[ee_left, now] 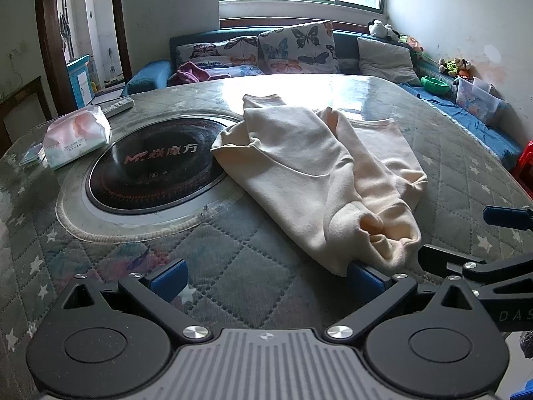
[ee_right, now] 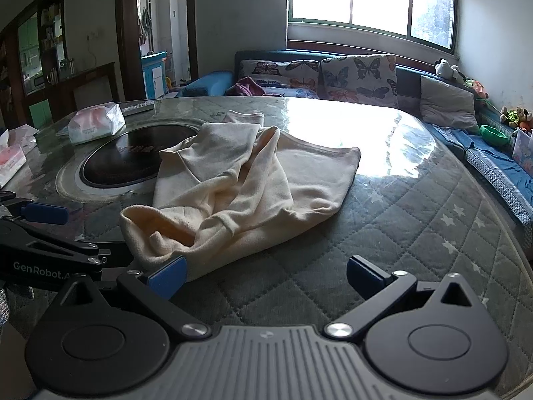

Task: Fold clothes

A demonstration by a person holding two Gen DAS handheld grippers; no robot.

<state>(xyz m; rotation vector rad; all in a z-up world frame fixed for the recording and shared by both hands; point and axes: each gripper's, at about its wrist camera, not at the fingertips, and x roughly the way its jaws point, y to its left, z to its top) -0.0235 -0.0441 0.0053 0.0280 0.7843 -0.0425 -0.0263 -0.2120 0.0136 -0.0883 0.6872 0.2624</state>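
While the cream, soft-knit garment [ee_left: 319, 170] lies crumpled on the bench [ee_left: 233, 286], which is covered with a grey-green quilted cloth with white stars under a clear sheet, both claws sit low at its near edge. At far left of the left wrist view a pink-and-white soft pack of tissues [ee_left: 75, 136] rests on the bench, with a grey remote control [ee_left: 118, 106] just behind it. Next comes the round black induction hob [ee_left: 156, 166] set into the bench top; the garment's left edge overlaps its rim. The left claw [ee_left: 266, 280] is spread wide, with only quilt between its blue pads, and its right pad [ee_left: 364, 278] is tucked at the garment's near hem. Just to its right the right claw [ee_right: 266, 276] is likewise spread wide and grips nothing; in the right wrist view its left pad [ee_right: 168, 275] touches the rolled opening of the garment, while its right pad [ee_right: 363, 278] stands apart over bare quilt. Behind the bench, a blue sofa [ee_right: 413, 76] carries butterfly-print cushions [ee_right: 358, 78].
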